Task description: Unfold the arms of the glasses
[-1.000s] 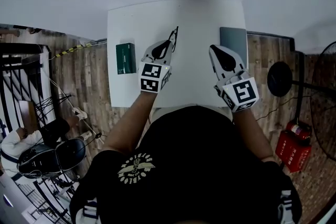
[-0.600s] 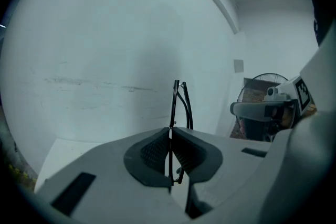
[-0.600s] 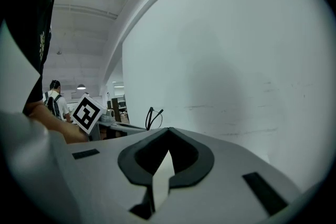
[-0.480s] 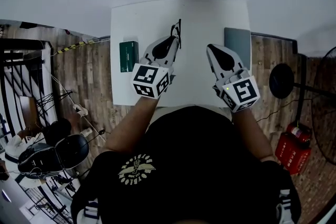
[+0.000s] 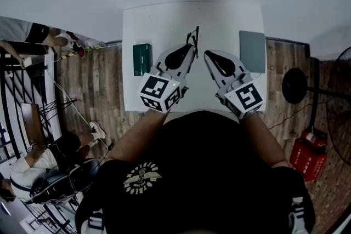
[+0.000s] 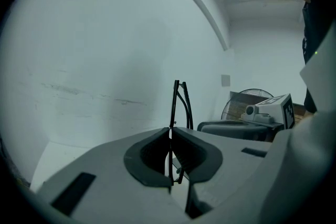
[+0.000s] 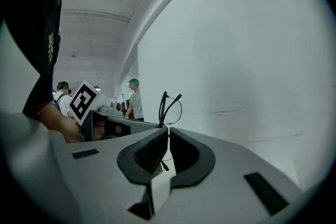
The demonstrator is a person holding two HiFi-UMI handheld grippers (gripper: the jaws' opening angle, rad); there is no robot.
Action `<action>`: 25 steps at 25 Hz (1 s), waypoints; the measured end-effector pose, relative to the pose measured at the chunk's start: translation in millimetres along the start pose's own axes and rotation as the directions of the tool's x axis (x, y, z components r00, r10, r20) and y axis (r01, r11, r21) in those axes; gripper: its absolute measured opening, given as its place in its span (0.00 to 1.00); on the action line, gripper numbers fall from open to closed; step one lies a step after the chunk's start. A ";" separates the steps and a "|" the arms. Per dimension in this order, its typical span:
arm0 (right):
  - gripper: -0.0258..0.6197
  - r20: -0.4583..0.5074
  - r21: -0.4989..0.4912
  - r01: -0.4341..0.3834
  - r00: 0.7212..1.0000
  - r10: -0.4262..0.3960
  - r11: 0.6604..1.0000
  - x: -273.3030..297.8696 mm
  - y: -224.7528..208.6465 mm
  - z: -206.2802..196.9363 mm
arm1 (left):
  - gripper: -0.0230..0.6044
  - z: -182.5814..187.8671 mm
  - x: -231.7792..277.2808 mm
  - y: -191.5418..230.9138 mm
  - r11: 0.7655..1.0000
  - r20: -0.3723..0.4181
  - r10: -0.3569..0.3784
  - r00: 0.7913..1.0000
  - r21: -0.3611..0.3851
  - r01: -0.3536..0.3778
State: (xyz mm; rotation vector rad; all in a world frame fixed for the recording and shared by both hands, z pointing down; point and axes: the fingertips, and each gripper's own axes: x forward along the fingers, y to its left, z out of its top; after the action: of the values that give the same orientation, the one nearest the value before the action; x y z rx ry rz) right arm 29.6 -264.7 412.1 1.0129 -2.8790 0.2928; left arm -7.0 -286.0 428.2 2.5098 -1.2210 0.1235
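Thin black glasses (image 5: 192,38) are held up above the white table (image 5: 219,22). My left gripper (image 5: 190,49) is shut on them. In the left gripper view the frame (image 6: 176,105) stands upright out of the closed jaws and runs down through the recess behind the tips. My right gripper (image 5: 207,54) sits just right of the glasses with its jaws together. In the right gripper view the glasses (image 7: 167,105) rise right at that gripper's (image 7: 168,131) tips. A dark end of the glasses shows in its recess, and I cannot tell whether anything is pinched there.
A dark green box (image 5: 142,58) lies at the table's left edge and a grey flat case (image 5: 252,51) at its right edge. A fan (image 5: 296,85) and a red extinguisher (image 5: 304,153) stand on the wooden floor to the right. People are on the left.
Both grippers have moved inward and a little away from me. The right gripper has closed the distance to the glasses, which the left gripper has kept holding.
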 end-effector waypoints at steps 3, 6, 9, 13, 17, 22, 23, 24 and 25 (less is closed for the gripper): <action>0.20 -0.002 0.005 -0.027 1.000 0.027 1.000 9.0 16.9 0.9 | 0.07 3.6 -10.6 -2.8 0.999 0.004 -0.035 0.999 0.016 0.035; 0.21 -0.004 0.014 -0.025 1.000 0.025 1.000 13.2 30.6 1.3 | 0.07 6.2 -22.2 -5.1 0.997 0.003 -0.066 0.998 0.030 0.066; 0.21 -0.002 0.020 -0.018 1.000 0.018 1.000 16.8 41.4 2.9 | 0.07 9.3 -32.6 -5.5 0.995 0.003 -0.090 0.996 0.044 0.090; 0.19 -0.024 0.031 -0.019 1.000 0.020 0.999 22.3 55.9 -0.5 | 0.07 8.6 -46.2 -0.1 0.993 -0.001 -0.107 0.994 0.052 0.107; 0.10 -0.051 0.066 -0.041 0.998 0.044 0.997 27.0 71.9 -1.5 | 0.07 5.0 -57.0 2.6 0.990 -0.007 -0.129 0.992 0.060 0.129; 0.08 -0.057 0.047 -0.058 0.996 0.061 0.997 24.4 87.1 -5.4 | 0.07 2.0 -69.1 0.0 0.986 -0.011 -0.145 0.989 0.080 0.145; 0.08 -0.060 0.043 -0.057 0.996 0.059 0.997 23.3 88.2 -5.8 | 0.07 2.1 -70.1 -1.0 0.986 -0.012 -0.147 0.989 0.083 0.147; 0.08 -0.063 0.040 -0.053 0.996 0.055 0.998 22.2 89.3 -6.1 | 0.07 1.9 -71.0 -2.0 0.985 -0.013 -0.149 0.989 0.087 0.150; 0.08 -0.067 0.037 -0.050 0.996 0.052 0.998 21.2 90.5 -6.4 | 0.07 1.2 -71.9 -3.1 0.984 -0.016 -0.153 0.988 0.090 0.154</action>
State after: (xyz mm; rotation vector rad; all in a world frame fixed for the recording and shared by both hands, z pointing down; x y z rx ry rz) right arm -43.5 -207.3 407.3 0.9168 -2.8517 0.3749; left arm -49.7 -230.9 410.0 2.6683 -1.0358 0.1553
